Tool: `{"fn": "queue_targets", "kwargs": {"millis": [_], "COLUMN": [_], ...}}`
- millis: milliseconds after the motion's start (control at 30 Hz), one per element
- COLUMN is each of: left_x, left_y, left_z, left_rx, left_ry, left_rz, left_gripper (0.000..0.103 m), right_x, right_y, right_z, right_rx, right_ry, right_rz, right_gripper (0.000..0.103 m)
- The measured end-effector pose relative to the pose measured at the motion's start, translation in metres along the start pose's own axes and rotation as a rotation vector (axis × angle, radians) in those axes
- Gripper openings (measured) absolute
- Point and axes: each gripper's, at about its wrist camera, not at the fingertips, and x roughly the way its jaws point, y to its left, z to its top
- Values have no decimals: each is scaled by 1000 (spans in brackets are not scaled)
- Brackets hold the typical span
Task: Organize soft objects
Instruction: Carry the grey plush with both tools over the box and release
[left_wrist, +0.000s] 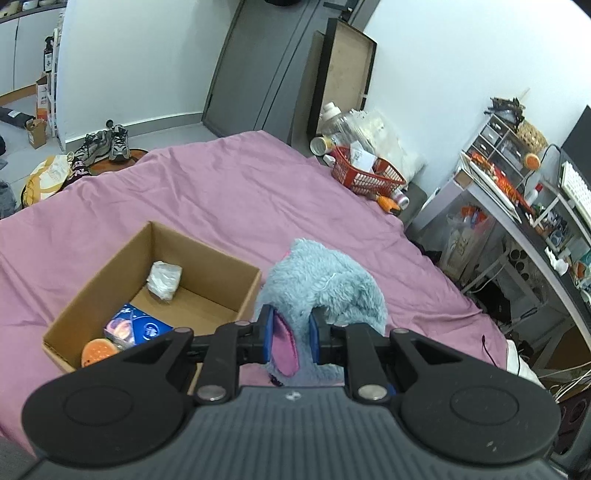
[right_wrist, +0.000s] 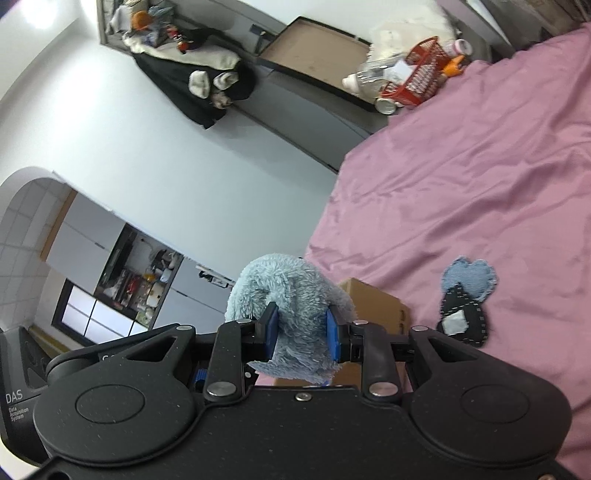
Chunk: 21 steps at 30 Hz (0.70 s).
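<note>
A fluffy light-blue plush toy (left_wrist: 325, 280) with a pink ear hangs above the pink bedsheet, held from both ends. My left gripper (left_wrist: 291, 334) is shut on it at the pink ear. My right gripper (right_wrist: 302, 334) is shut on another furry part of the plush toy (right_wrist: 284, 291), and that view is rolled sideways. An open cardboard box (left_wrist: 207, 251) sits on the bed just left of the toy; inside lie a white crumpled packet (left_wrist: 165, 278), a blue packet (left_wrist: 138, 326) and an orange item (left_wrist: 98, 350). A denim heart patch (right_wrist: 469, 277) and a black stitched patch (right_wrist: 463, 321) lie on the sheet.
A red basket (left_wrist: 365, 175) with bottles stands at the bed's far corner. A cluttered desk (left_wrist: 517, 206) runs along the right. Shoes (left_wrist: 107, 146) and bags lie on the floor beyond the bed's left end. The cardboard box (right_wrist: 373, 295) shows behind the right gripper.
</note>
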Motion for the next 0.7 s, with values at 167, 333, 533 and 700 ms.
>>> {"fn": "queue_targets", "kwargs": {"millis": [167,333,533,700], "left_x": [-8,-11,-9,-1], "left_y": [18,36,58,79], "left_z": [4,9,12,10], "left_rx": [-30,-62,-99,-149], "left_ry": [-18,-25,-22,4], "left_rz": [-6,-24,-42,-64], "left_gripper": [18,18,17,17], "right_x": [8,15,28,39], "right_y": [14,25,34,39], "right_z": [-7,-14,-23,-29], "right_rx": [-48,-89,-131,-173], "right_ry": [2,2,16,42], "right_rz": [27,31,13,-25], "right_gripper": [27,27,27,27]}}
